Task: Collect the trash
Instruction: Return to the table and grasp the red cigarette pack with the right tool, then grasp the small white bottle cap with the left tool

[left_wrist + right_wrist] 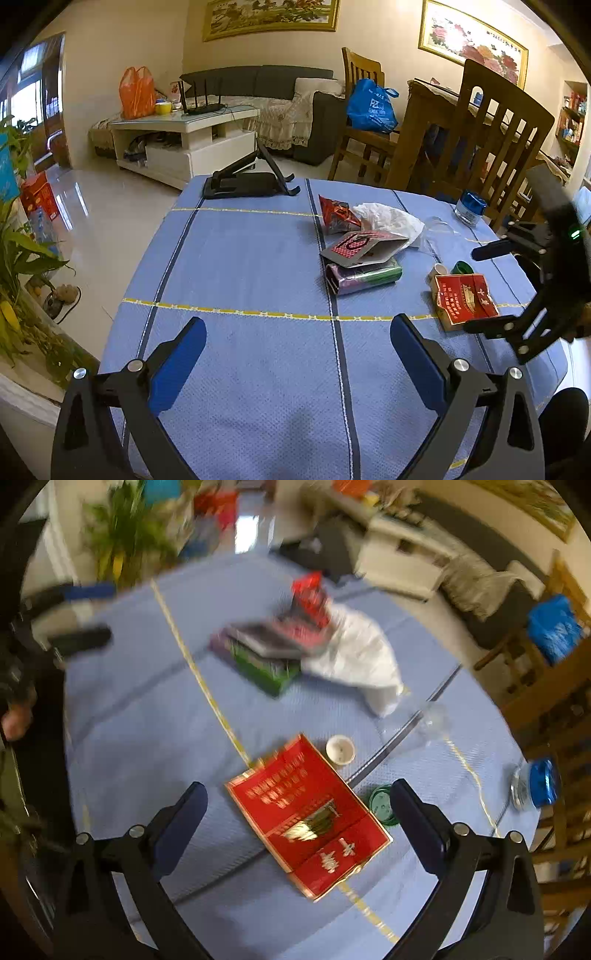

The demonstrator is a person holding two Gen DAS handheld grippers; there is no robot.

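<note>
Both grippers gape empty; right gripper [297,814] hovers over the red carton [308,818], left gripper [297,354] apart.

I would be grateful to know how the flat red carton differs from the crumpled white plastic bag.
The flat red carton is rigid, printed and lies beneath the right claw; the crumpled white plastic bag is soft, plain and lies farther off, against the pile of wrappers. Both rest on the blue tablecloth.

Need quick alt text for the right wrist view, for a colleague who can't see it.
The open right gripper hovers over a flat red cigarette pack on a blue tablecloth. A white cap and green lid sit beside it.
</note>
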